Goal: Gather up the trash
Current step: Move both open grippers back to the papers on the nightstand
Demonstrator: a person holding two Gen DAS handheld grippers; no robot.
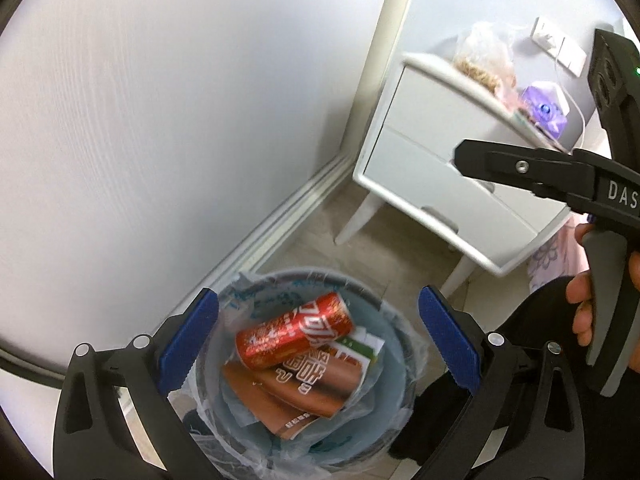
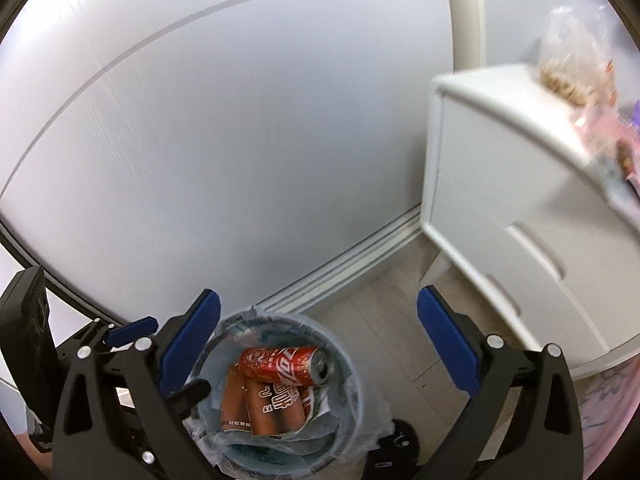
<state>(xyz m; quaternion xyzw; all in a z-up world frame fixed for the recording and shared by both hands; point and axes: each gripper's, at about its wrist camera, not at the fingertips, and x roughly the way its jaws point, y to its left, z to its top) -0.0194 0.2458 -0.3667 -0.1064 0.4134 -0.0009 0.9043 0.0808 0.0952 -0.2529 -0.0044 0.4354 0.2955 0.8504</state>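
Observation:
A round blue trash bin (image 1: 400,344) with a clear liner stands on the floor by the wall. Inside lie a red cola can (image 1: 294,330) and brown printed wrappers (image 1: 308,384). My left gripper (image 1: 318,348) is open and empty right above the bin. The bin also shows in the right wrist view (image 2: 352,364), with the can (image 2: 284,364) on the wrappers (image 2: 272,404). My right gripper (image 2: 318,348) is open and empty above the bin; it shows in the left wrist view as a black tool (image 1: 560,176) at the right.
A white two-drawer nightstand (image 1: 448,184) stands right of the bin, with a plastic bag of snacks (image 1: 486,60) and a purple item (image 1: 546,108) on top. A white wall (image 1: 180,120) with a baseboard runs behind the bin. The person's dark-clothed leg (image 1: 520,360) is at the lower right.

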